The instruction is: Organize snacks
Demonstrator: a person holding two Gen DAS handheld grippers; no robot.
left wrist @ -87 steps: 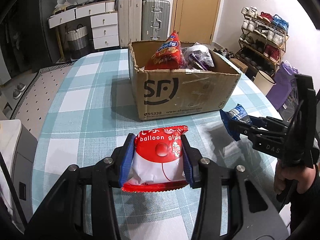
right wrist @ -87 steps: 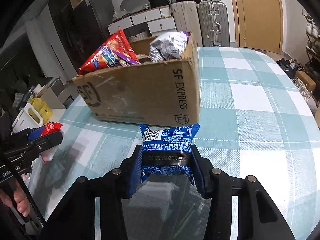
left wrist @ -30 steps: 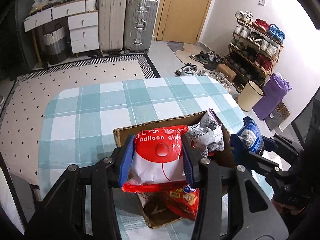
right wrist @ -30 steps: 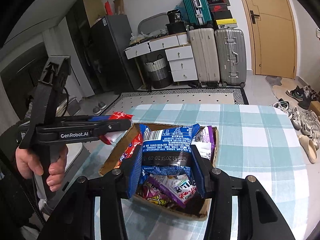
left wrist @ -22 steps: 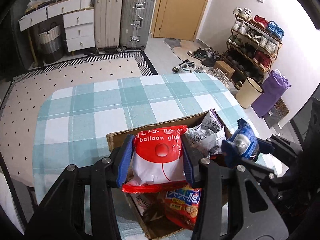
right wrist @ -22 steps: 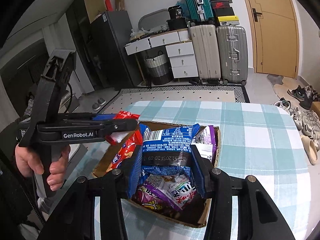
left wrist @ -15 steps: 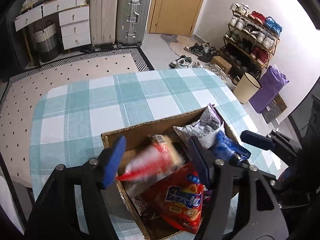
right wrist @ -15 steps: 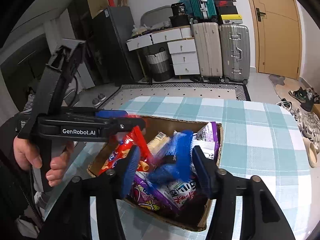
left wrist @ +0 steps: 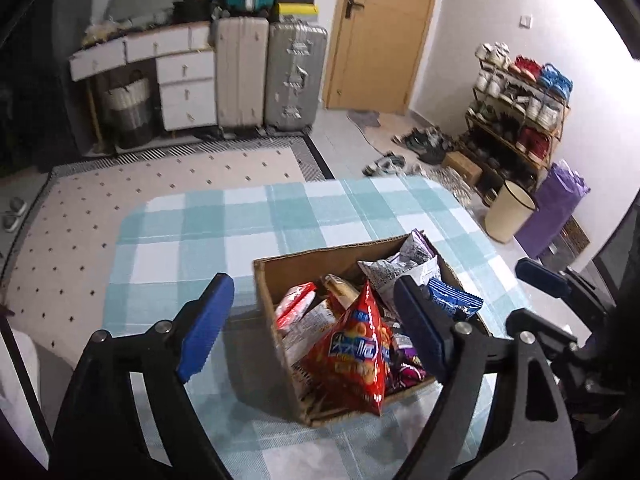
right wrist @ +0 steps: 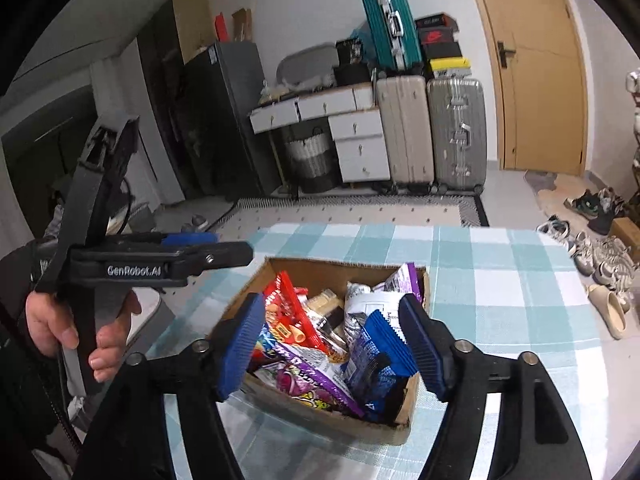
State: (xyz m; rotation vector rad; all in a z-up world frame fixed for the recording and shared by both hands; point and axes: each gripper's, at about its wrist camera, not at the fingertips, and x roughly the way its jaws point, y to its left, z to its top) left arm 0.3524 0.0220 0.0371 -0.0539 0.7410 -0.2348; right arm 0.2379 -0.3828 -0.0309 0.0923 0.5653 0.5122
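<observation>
Snacks sit in the box on the worktop. The red bag stands tall, long axis near upright, top corner up, so I reckon it may tip over the box's near wall. Left gripper & right gripper: jaws opening wide, nothing gripped.

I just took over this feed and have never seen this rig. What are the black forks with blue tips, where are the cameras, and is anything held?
They are two hand-held grippers, not robot arms; a person's hand grips the left one. Each picture comes from a camera riding on one gripper, looking along its jaws. The left gripper and right gripper hover over a cardboard box of snack packets on the checked table. Both jaws are opening with nothing clamped; the blue packet lies in the box.
</observation>
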